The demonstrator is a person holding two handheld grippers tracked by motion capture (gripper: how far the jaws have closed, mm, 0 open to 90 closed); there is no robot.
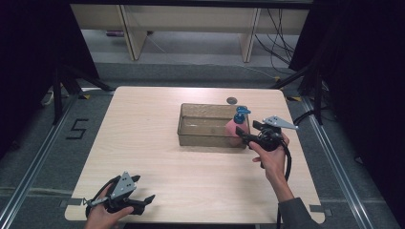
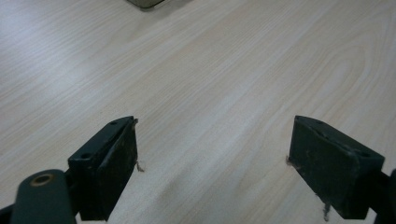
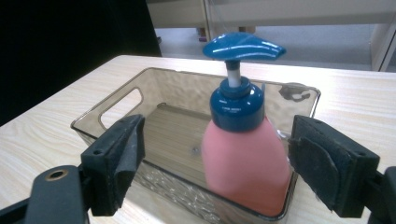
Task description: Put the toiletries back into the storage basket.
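While my right gripper [image 3: 212, 163] sits wide open, gripping nothing, the pink pump bottle [image 3: 245, 163] stands inside the clear bin [image 3: 116, 100], so placing looks done. Left gripper [image 2: 212, 163] idles open.

Glossy plastic bottle [image 3: 245, 163], translucent plastic bin [image 3: 116, 105], matt wood-grain table [image 2: 224, 70].

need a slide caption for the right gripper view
Right gripper with jaws open, facing a pink pump bottle standing inside a clear bin on the wooden table.

A pale wooden table [image 1: 157, 157], a small dark disc [image 1: 232, 100] near its far edge, cables [image 1: 277, 43] beyond
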